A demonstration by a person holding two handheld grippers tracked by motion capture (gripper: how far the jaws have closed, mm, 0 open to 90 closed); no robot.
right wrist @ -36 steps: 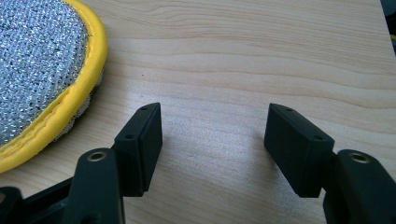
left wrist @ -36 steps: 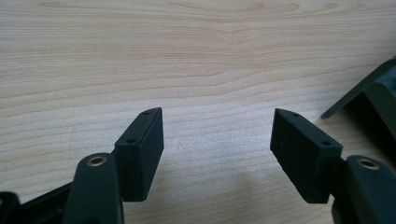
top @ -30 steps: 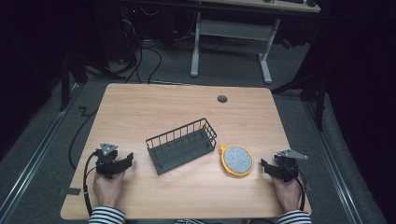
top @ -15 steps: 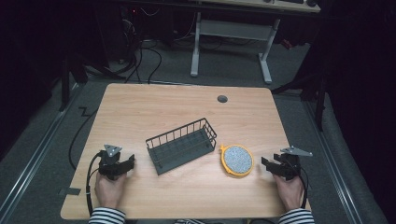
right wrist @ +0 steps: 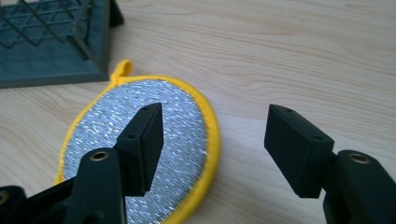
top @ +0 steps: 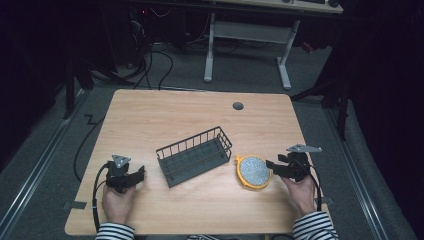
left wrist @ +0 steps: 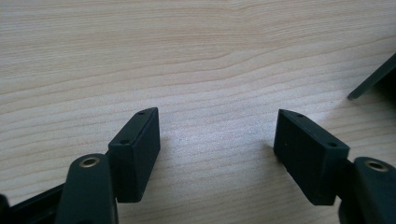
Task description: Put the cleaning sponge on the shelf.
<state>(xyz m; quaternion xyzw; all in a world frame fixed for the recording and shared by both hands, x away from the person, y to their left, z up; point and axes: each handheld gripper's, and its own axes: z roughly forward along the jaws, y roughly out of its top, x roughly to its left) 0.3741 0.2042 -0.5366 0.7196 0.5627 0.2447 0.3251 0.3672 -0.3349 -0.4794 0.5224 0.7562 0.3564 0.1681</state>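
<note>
The pot holder [top: 254, 171], a round silver pad with a yellow rim and a small loop, lies flat on the table [top: 165, 115] near its front right part, just beside the wire basket [top: 194, 155]; no writing can be read on it. The right gripper [top: 270, 164] hovers at its right edge, jaws spread with nothing gripped. The left gripper [top: 141, 171] sits near the front left edge, jaws just opening wider, bare wood between them. The table's far half offers free room.
</note>
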